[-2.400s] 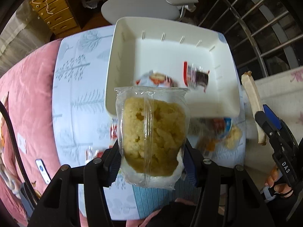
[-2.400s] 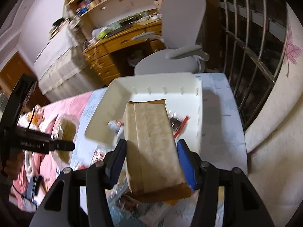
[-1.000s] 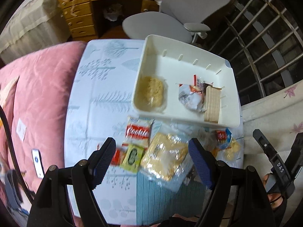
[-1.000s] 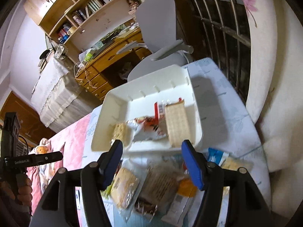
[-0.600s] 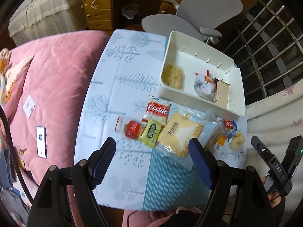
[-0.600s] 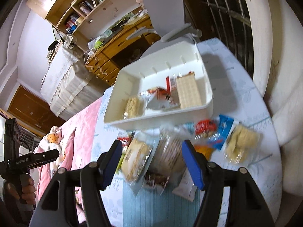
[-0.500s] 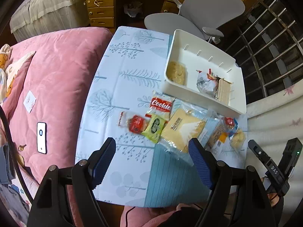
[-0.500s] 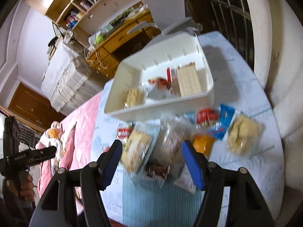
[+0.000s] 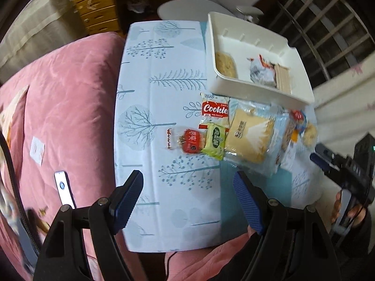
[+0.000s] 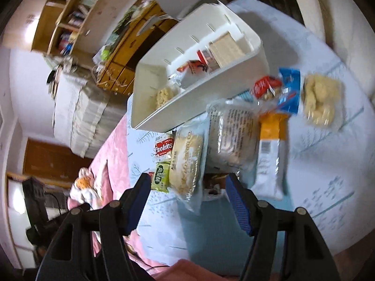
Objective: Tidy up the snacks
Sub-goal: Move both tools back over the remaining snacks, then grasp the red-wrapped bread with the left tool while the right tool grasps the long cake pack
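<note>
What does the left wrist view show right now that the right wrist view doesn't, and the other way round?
Only the left wrist view shows the red snack pack left of the green one, a phone on the pink blanket, and the right gripper from the side. Only the right wrist view shows the orange-topped pack clearly and the bookshelf. Both show the white tray holding snacks, the Cookies pack, the green pack, and open, empty jaws.
</note>
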The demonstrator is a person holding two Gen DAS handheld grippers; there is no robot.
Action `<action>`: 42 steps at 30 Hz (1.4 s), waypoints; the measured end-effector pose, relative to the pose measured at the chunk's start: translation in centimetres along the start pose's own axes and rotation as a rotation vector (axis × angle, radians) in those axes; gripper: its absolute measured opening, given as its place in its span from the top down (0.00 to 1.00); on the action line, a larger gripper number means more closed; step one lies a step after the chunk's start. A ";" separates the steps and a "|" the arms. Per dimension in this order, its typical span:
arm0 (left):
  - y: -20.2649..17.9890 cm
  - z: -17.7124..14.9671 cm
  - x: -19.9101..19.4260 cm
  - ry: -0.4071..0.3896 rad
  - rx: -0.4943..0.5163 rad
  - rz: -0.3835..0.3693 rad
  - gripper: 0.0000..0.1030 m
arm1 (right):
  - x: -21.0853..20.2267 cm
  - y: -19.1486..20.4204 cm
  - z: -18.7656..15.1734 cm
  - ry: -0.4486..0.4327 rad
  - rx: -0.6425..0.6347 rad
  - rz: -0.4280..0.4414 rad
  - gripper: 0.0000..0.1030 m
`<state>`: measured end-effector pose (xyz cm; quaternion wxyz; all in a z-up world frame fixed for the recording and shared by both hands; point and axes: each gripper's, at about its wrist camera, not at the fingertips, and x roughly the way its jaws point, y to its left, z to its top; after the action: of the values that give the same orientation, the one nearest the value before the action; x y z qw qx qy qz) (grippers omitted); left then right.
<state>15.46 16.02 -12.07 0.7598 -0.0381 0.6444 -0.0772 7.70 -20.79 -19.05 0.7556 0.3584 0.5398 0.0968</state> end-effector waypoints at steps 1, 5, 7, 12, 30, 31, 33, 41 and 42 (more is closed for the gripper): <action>0.3 0.3 0.4 0.015 0.034 0.002 0.24 | 0.3 0.1 -0.1 0.000 0.023 -0.002 0.36; 1.0 1.3 1.7 0.066 0.128 -0.017 0.24 | 1.9 -0.1 -1.3 -0.004 0.147 -0.010 0.36; 1.1 1.8 2.6 0.088 0.183 -0.027 0.24 | 2.9 -0.4 -2.2 -0.007 0.221 -0.024 0.36; 0.7 2.6 5.2 0.139 0.336 -0.034 0.24 | 4.7 -1.4 -4.1 -0.018 0.396 -0.015 0.36; -2.4 3.3 15.8 0.142 0.883 -0.105 0.24 | 9.7 -1.4 -6.3 -0.035 0.631 -0.087 0.36; -2.5 3.2 16.2 0.141 0.907 -0.111 0.24 | 9.8 -1.4 -6.3 -0.034 0.629 -0.093 0.36; -2.6 3.2 16.9 0.138 0.938 -0.132 0.24 | 10.3 -1.3 -6.1 -0.029 0.627 -0.113 0.36; -2.5 4.0 19.1 0.121 0.977 -0.174 0.26 | 11.8 -1.0 -5.2 -0.003 0.598 -0.154 0.36; -2.5 4.1 19.0 0.109 0.984 -0.190 0.27 | 12.3 -0.7 -4.9 0.003 0.591 -0.163 0.36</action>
<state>22.32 10.19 -29.52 0.6424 0.2705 0.5642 -0.4425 8.10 -12.67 -29.45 0.6229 0.5181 0.5727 -0.1247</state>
